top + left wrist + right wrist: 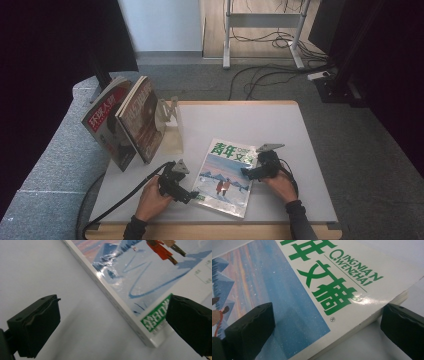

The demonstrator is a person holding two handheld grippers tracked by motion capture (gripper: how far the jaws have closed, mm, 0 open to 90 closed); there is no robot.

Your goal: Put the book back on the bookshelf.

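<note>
- Black rubbery jaws of the left gripper [110, 322] stand wide apart, one over bare table and one over the magazine's cover, straddling its spine near a corner; whether they touch the cover I cannot tell.
- Black jaws of the right gripper [324, 327] are likewise spread, one over the blue part of the cover and the other beyond the page edge, with the magazine's side between them.
- From above, the left gripper [192, 196] sits at the magazine's near-left corner and the right gripper [245, 172] at its right edge, each held in a hand with a dark cable trailing off.
- Glossy and flat, the magazine [225, 176] lies on the white table [280, 125], between the table's middle and its near edge, turned a little askew.
- Its cover shows a snowy blue scene with mountains and two small walking figures, one in red; big green Chinese characters run along the top with "QINGNIAN WENZHAI" beside them, and a green label with white characters sits by the spine corner.
- Stacked page edges show along the right side; the spine is white.
- At the far-left corner a pale book stand [170, 125] holds two upright magazines [127, 120], leaning, one with a red masthead in white characters.
- Nothing lies between the flat magazine and that stand.
- Grey carpet and loose cables lie beyond the table's far edge.
</note>
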